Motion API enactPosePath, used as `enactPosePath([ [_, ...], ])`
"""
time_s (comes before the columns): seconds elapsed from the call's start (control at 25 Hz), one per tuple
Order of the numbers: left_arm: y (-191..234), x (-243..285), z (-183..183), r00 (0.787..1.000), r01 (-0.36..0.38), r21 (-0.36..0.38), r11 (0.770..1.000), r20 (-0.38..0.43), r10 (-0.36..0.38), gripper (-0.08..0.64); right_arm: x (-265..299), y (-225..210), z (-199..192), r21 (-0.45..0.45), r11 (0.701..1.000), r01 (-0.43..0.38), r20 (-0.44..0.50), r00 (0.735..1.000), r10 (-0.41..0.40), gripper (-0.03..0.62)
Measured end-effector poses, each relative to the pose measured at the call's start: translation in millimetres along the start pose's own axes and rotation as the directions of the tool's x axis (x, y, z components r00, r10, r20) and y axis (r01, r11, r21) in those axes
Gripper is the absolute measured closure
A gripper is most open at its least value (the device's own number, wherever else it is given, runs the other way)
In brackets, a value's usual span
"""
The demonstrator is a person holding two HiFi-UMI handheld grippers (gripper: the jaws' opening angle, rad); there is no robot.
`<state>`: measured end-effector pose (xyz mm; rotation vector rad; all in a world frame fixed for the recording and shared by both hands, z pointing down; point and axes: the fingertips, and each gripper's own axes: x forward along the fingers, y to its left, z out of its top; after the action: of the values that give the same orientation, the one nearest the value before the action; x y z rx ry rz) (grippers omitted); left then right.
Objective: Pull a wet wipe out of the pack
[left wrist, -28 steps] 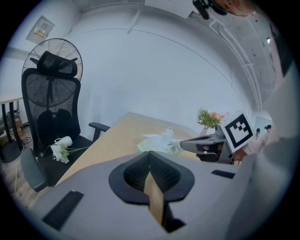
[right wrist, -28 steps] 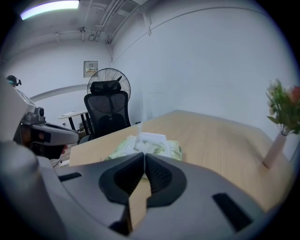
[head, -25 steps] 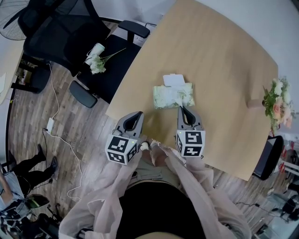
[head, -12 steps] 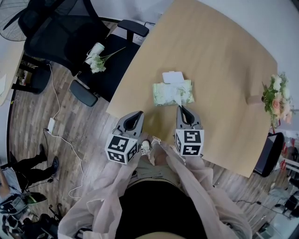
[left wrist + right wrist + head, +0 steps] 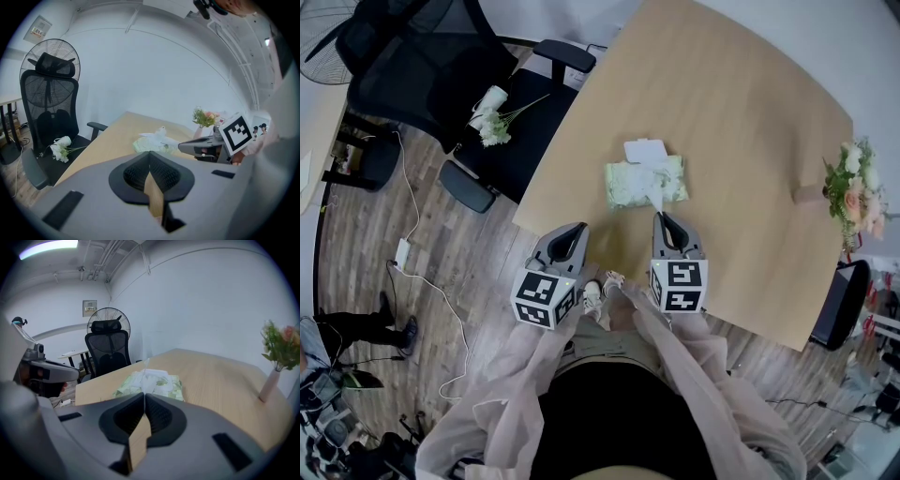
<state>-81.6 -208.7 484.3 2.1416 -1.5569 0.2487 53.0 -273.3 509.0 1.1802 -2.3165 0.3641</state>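
Grey moulded shells are seen on the left gripper (image 5: 578, 228) and the right gripper (image 5: 663, 217), each lined with black ribbed pads. The left cube (image 5: 546, 298) and the right cube (image 5: 679, 286) are printed with black square markers on white. Loose, pale pink sleeves (image 5: 511, 380) are worn over a black top (image 5: 609, 422), olive trousers (image 5: 602, 339) are glimpsed, and light shoes (image 5: 592, 296) are made out.

An office: a black mesh swivel chair (image 5: 422, 56) stands just left of the big wooden table (image 5: 741, 141), with a pedestal fan (image 5: 319, 56) farther left
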Motion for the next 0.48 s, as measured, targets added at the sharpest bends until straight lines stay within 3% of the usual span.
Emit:
enactPosePath([
  [0.48,-0.9,-8.3,-5.7,1.0,0.005,0.004,1.0,0.0,-0.005,0.549,-7.9,3.7,-6.1,0.005,1.0,0.015,0.001,1.0,-0.015,0.574],
])
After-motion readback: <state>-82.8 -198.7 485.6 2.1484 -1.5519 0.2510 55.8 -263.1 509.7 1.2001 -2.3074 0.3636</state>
